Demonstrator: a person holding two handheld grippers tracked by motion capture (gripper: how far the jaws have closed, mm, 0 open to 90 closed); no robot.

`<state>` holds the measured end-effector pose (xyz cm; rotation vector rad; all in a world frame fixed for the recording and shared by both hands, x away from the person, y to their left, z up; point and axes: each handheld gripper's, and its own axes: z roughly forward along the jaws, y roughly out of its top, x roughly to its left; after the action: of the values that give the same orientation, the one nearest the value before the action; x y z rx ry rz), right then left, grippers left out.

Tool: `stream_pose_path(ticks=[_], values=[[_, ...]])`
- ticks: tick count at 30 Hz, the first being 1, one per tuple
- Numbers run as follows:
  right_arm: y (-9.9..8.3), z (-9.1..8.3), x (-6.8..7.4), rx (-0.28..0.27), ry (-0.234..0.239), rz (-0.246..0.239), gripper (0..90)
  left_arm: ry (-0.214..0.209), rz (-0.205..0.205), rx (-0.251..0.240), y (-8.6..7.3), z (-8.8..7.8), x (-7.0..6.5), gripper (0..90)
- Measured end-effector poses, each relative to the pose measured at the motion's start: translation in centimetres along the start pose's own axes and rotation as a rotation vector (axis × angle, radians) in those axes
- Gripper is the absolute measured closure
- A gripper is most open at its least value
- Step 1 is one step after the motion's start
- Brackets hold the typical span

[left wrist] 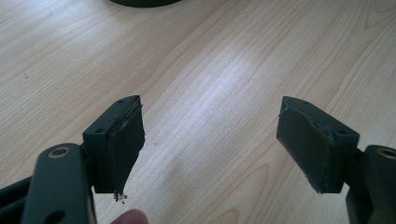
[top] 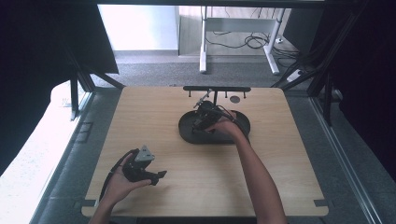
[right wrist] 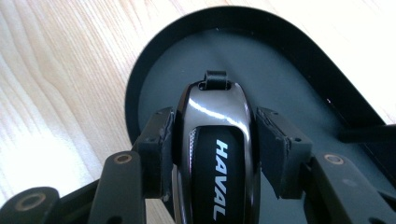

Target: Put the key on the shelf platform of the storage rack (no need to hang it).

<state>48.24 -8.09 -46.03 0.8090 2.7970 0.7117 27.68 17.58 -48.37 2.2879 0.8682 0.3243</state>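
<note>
- Gripped tight in my right claw (right wrist: 212, 154): glossy black HAVAL key fob (right wrist: 215, 140), pads pressing both its sides, loop end pointing to 12 o'clock.
- Fob hangs over the black oval tray (right wrist: 154, 60), just past counter (top: 187, 186) centre; can't tell if it touches the tray floor.
- Left claw (left wrist: 210, 140) spread wide, nothing in it, resting idle w/ my left hand at 7 o'clock.
- Risk: slick curved shell could squirt out if I tilt or loosen, then clip the rim and skid off the tray.
</note>
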Motion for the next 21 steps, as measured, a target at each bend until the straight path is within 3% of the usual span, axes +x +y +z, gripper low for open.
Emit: stream_pose_path(ticks=[16, 17, 21], values=[[-1.1, 1.7, -1.3, 0.018, -0.011, 0.019, 49.2, 0.000, -0.001, 0.001, 0.0, 0.0, 0.0, 23.5], [-1.2, 1.7, -1.3, 0.034, -0.014, 0.046, 49.2, -0.001, -0.001, 0.001, 0.0, 0.0, 0.0, 23.5], [-1.4, 2.1, -1.4, 0.047, -0.025, 0.044, 49.2, 0.000, -0.001, 0.000, 0.0, 0.1, 0.1, 23.5]])
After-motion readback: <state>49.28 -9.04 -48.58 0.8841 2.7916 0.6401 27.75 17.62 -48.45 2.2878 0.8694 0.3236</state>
